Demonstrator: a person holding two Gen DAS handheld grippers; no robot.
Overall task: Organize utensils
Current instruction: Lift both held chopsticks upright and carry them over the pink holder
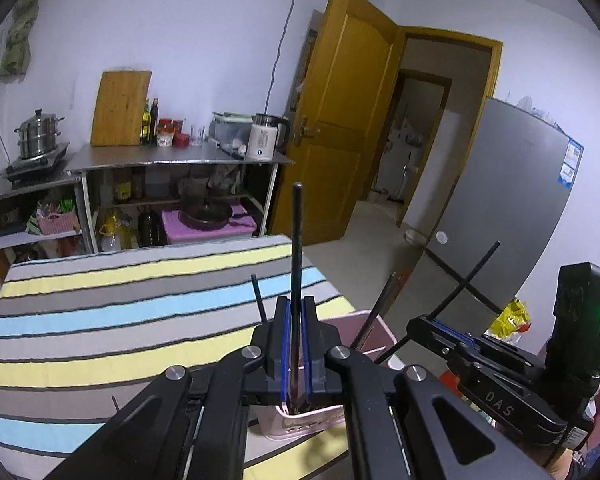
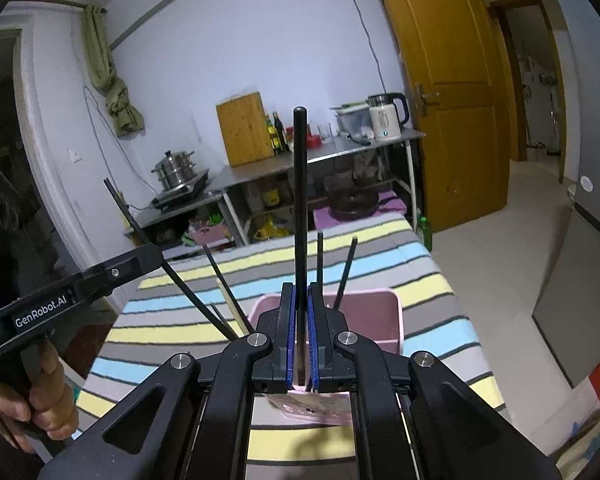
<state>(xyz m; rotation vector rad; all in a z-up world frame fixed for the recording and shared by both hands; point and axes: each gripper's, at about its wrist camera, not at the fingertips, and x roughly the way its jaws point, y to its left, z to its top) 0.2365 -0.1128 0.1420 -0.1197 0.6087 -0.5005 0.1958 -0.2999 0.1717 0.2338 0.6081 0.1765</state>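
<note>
My left gripper is shut on a black chopstick that stands upright between its blue pads. Just beneath the gripper is a pink basket on the striped tablecloth. Two more dark chopsticks lean in the basket. My right gripper is likewise shut on an upright black chopstick, over the same pink basket, which holds several sticks. Each gripper shows in the other's view: the right gripper and the left gripper, each with a slanted chopstick. A hand holds the left gripper's handle.
Beyond the table stands a steel shelf unit with a kettle, a cutting board, bottles and a steamer pot. A yellow door stands ajar and a grey fridge is at the right.
</note>
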